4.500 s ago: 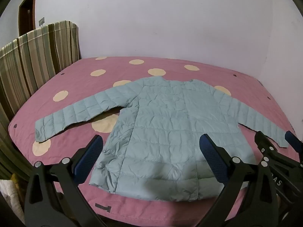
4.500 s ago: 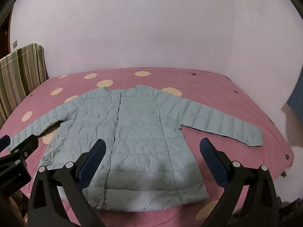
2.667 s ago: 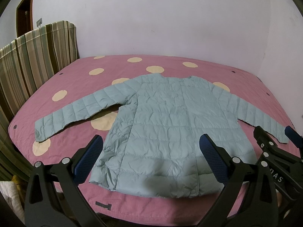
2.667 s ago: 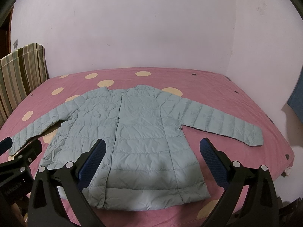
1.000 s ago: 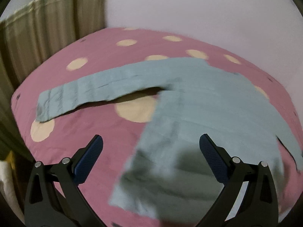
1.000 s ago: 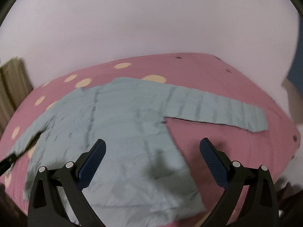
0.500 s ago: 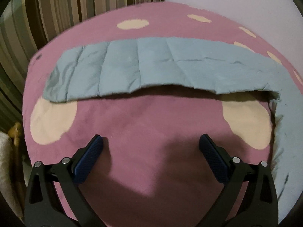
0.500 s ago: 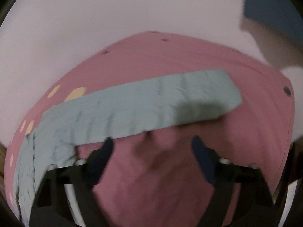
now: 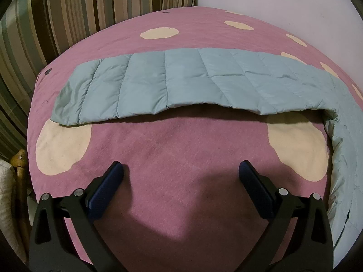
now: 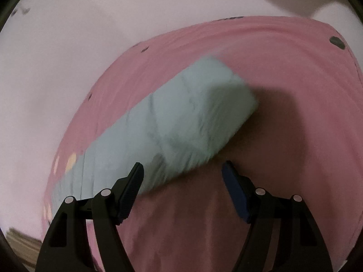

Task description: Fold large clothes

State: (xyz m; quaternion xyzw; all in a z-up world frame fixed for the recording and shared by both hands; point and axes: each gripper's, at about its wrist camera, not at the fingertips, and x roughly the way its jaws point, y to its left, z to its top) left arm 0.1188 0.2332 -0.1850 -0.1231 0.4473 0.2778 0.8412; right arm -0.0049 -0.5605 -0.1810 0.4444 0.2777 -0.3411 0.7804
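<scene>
A light blue quilted jacket lies flat on the pink bed. In the left wrist view its left sleeve stretches across the frame, cuff at the left, with the jacket's side edge at the right. My left gripper is open and empty, low over bare bedcover just short of the sleeve. In the right wrist view the right sleeve runs diagonally, its cuff end at upper right. My right gripper is open and empty, at the sleeve's near edge close to the cuff. This view is blurred.
The pink bedcover has cream dots. A striped headboard cushion rises behind the bed's left side. A wooden post stands at the bed's left edge. White walls border the bed.
Both grippers have moved apart, down and in from over the whole jacket, each toward its own sleeve. The right gripper's jaws have narrowed a little.
</scene>
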